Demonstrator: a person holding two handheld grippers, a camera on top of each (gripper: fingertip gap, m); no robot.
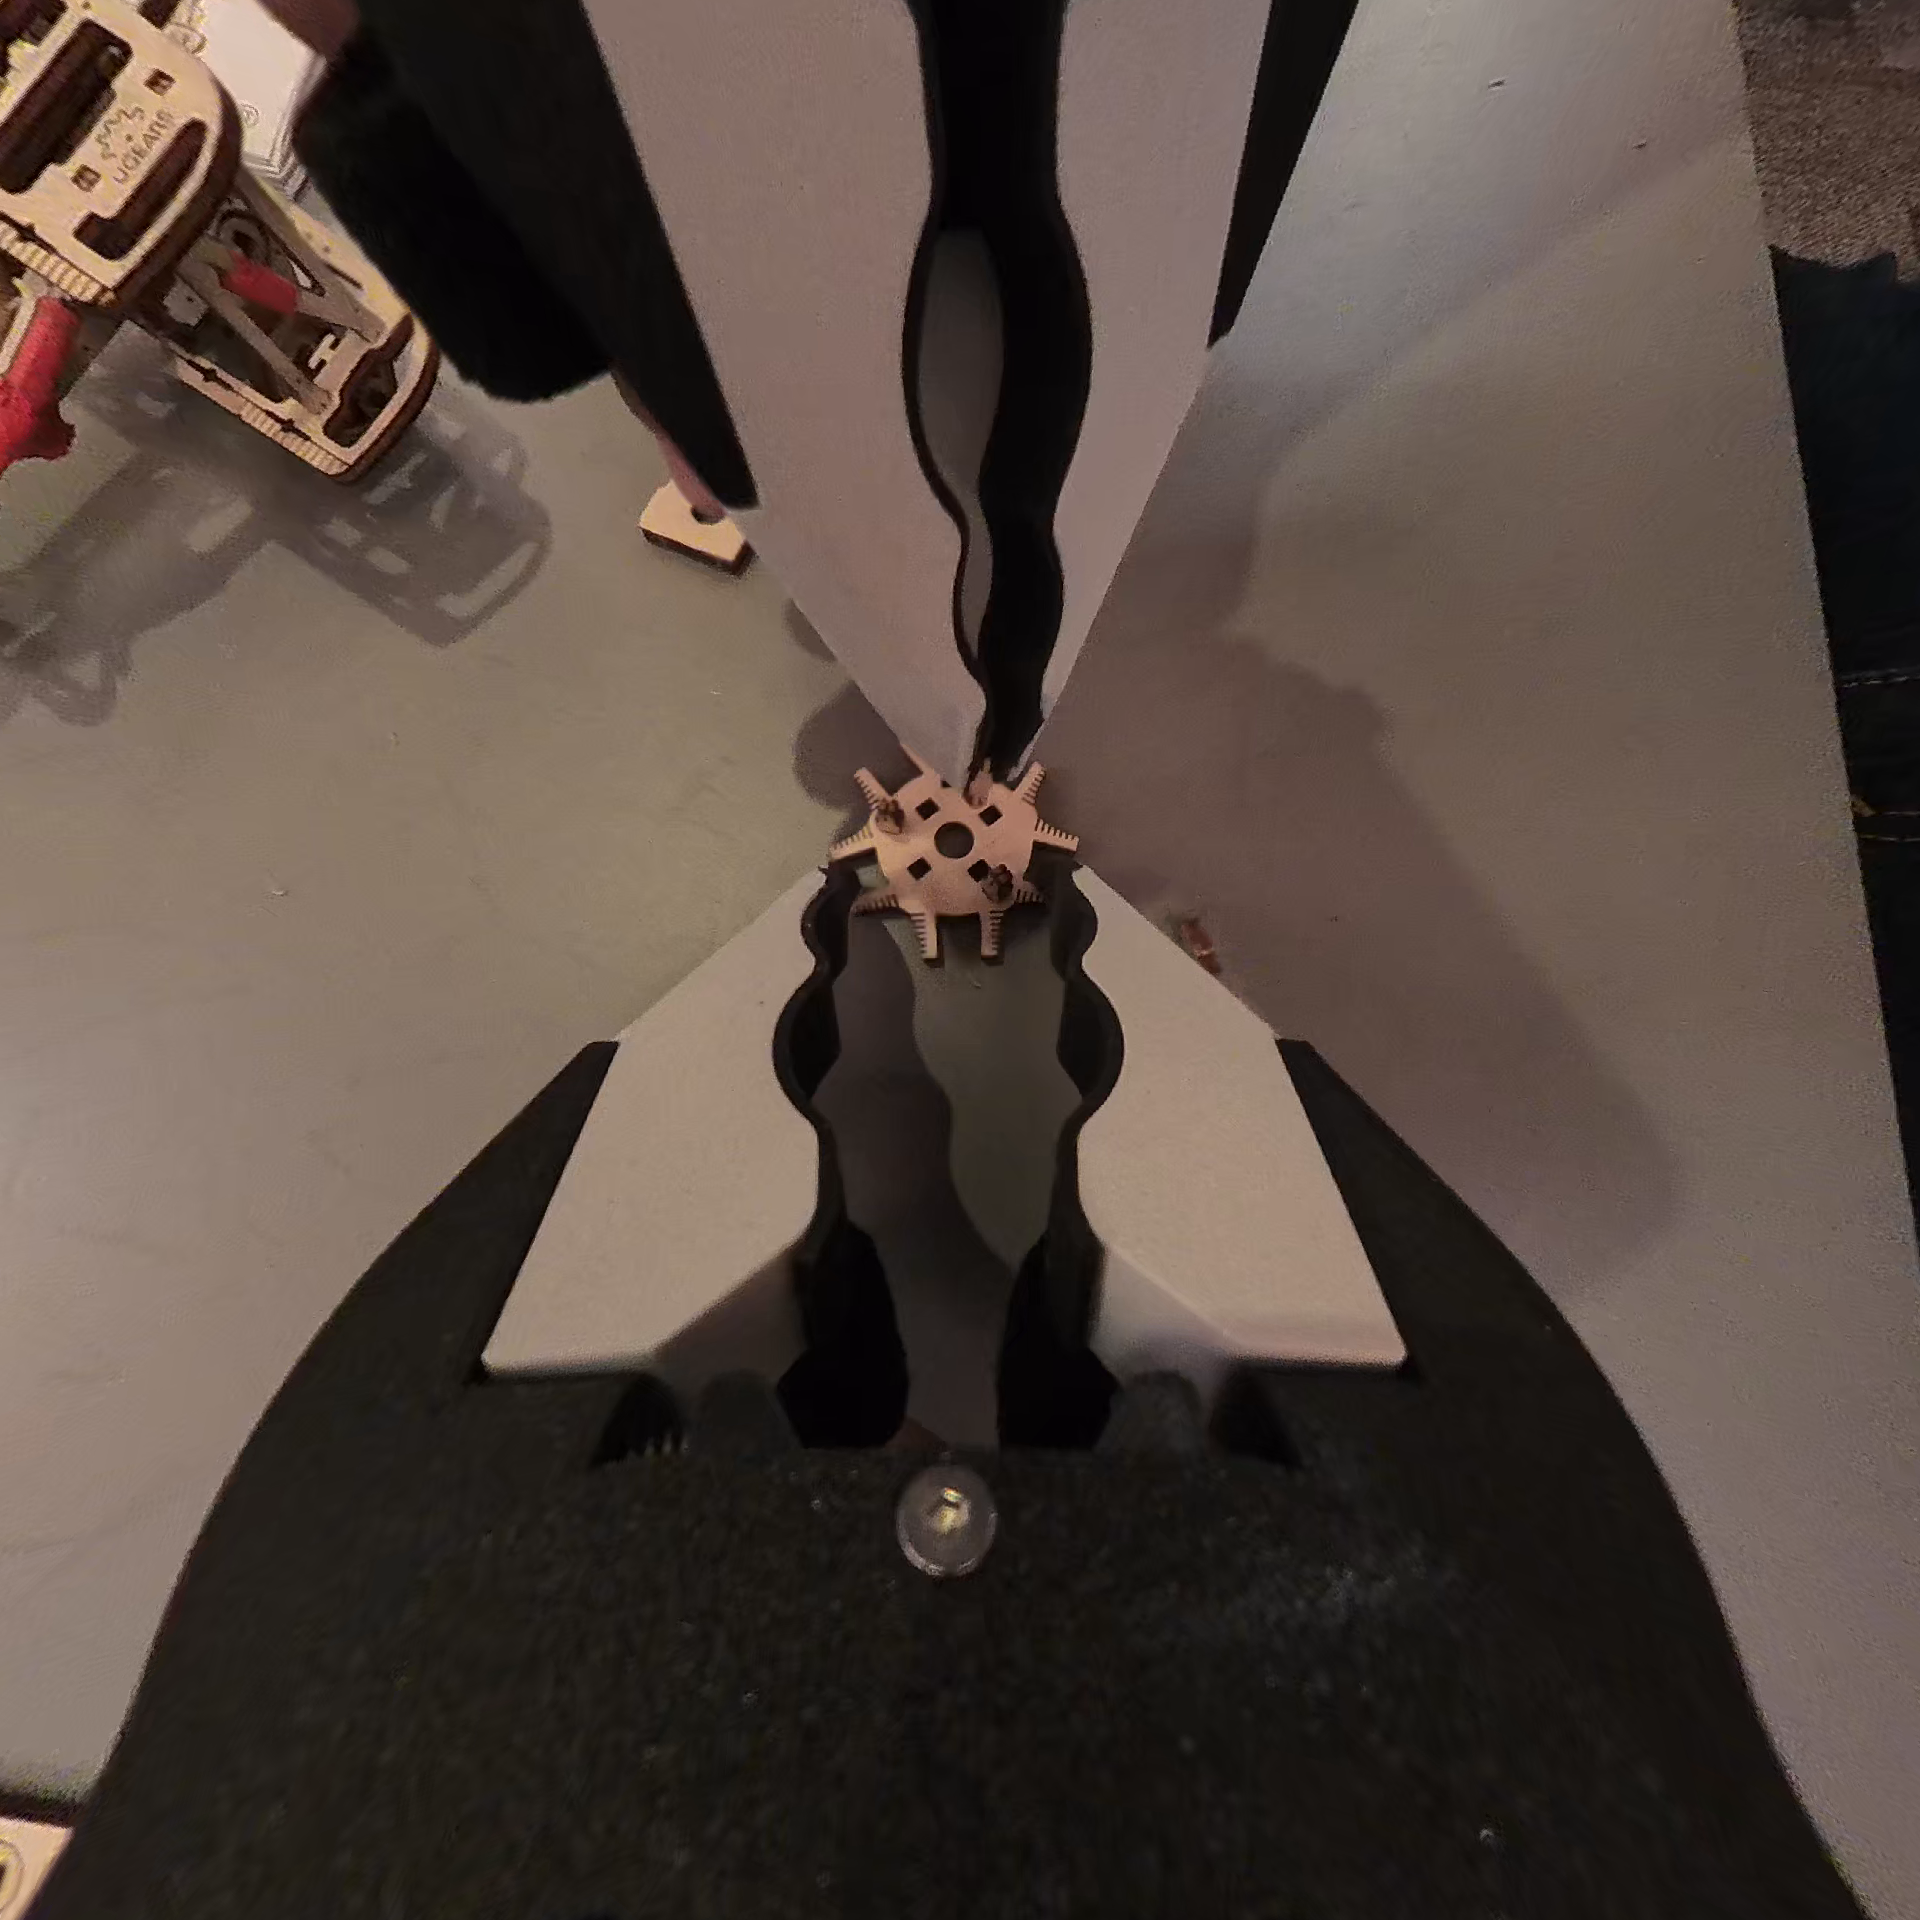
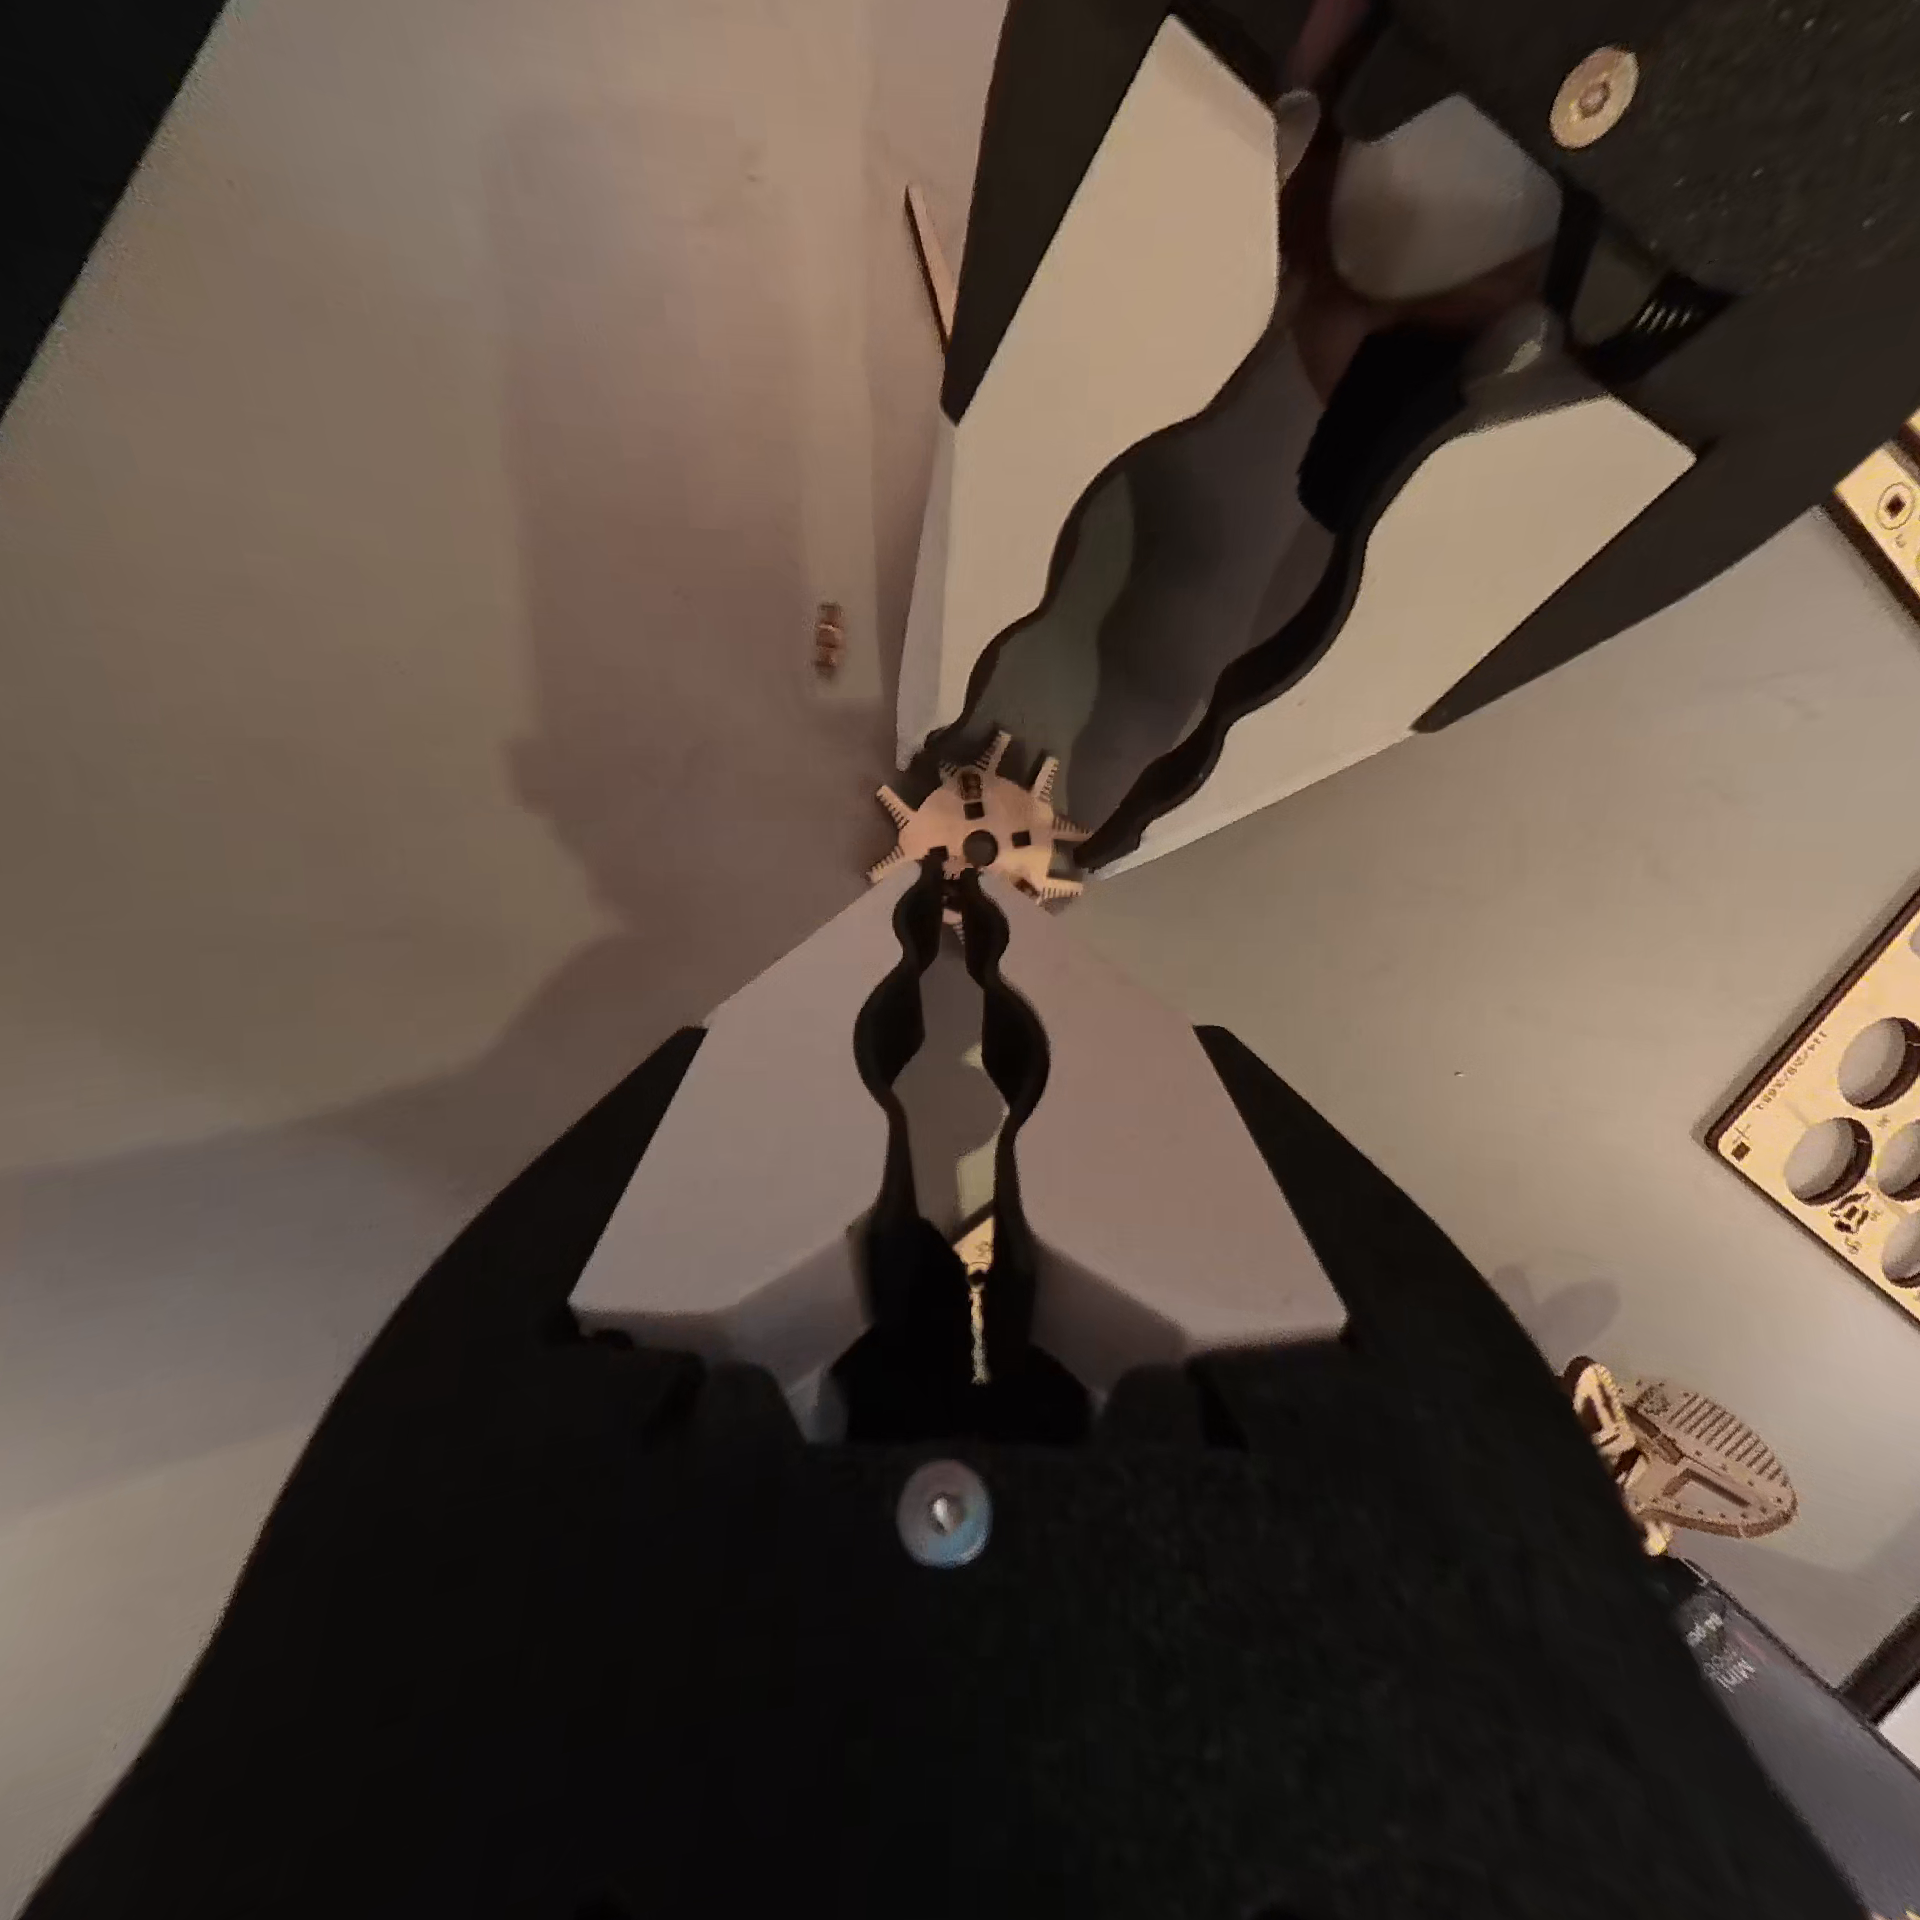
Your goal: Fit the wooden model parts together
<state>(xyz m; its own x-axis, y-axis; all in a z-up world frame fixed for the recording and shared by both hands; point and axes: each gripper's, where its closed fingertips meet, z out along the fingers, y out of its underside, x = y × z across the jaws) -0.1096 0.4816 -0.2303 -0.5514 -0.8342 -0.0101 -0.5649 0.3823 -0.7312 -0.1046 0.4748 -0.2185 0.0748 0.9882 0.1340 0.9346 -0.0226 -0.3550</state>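
I had the small wooden gear (image 1: 951,857) at the centre of both views, held up between the two tools just above the grey bench (image 1: 312,935). My left tool (image 1: 951,914) was spread a little and gripped the gear across its toothed rim, one tip on each side. My right tool (image 2: 954,883) was pressed almost together, pinching what looked like a tiny wooden peg at one of the gear's square holes; the peg itself was too small to make out clearly.

I judged the gear very light, thin and stiff, with fine spokes and teeth that would snap under a hard squeeze. The rim between spokes seemed the safest place to grip, leaving the flat face and its holes free.

In the upper left of the left view stood a half-built wooden model (image 1: 177,239) with red parts, and near it a small flat wooden piece (image 1: 694,528). At the right edge of the right view lay a sheet of parts (image 2: 1839,1122) and another wooden assembly (image 2: 1673,1465). A tiny loose piece (image 2: 827,636) sat on the bench left of centre. Nothing stood between the tools; they crowded each other closely.
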